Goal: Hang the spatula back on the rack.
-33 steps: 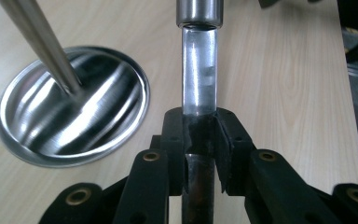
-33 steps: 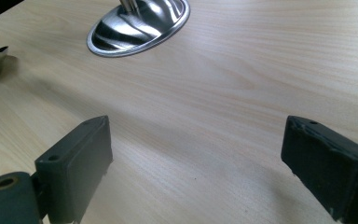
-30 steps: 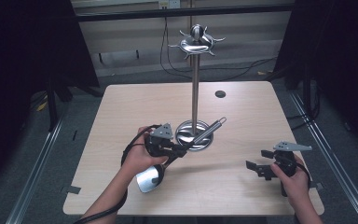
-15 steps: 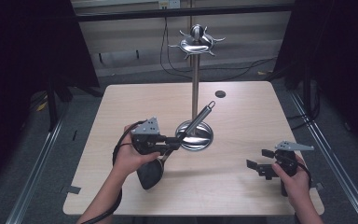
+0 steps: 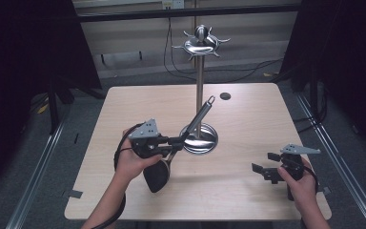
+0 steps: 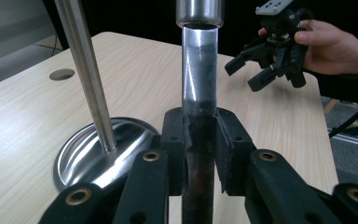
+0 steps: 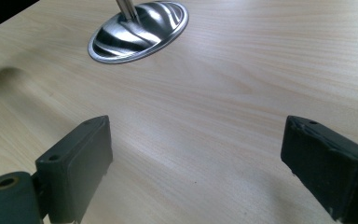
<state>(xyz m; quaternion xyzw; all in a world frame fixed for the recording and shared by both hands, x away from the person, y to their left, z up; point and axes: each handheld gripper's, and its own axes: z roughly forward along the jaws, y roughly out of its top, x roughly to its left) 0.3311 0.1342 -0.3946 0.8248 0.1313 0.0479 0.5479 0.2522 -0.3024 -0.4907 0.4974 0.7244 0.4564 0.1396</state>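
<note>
A kitchen utensil with a steel handle (image 5: 198, 118) and a dark head (image 5: 156, 177) is held tilted, its loop end up beside the pole of a steel hanging stand (image 5: 199, 86). My left gripper (image 5: 178, 140) is shut on the lower part of that handle. In the left gripper view the pads (image 6: 228, 140) clamp the handle (image 6: 199, 70) from both sides, with the stand's pole (image 6: 86, 79) and round base (image 6: 81, 161) just to the left. My right gripper (image 5: 264, 163) rests open near the table's front right, nothing between its jaws (image 7: 196, 163).
The stand's hook crown (image 5: 200, 45) sits high above the table's middle. A small round hole (image 5: 225, 96) lies at the back right of the wooden table (image 5: 248, 119). Cables run on the floor behind. The stand's base (image 7: 140, 28) shows ahead of the right gripper.
My left gripper has lifted and drawn slightly leftward with the utensil, whose handle now stands steeper, its loop end higher against the pole. The right gripper has stayed put.
</note>
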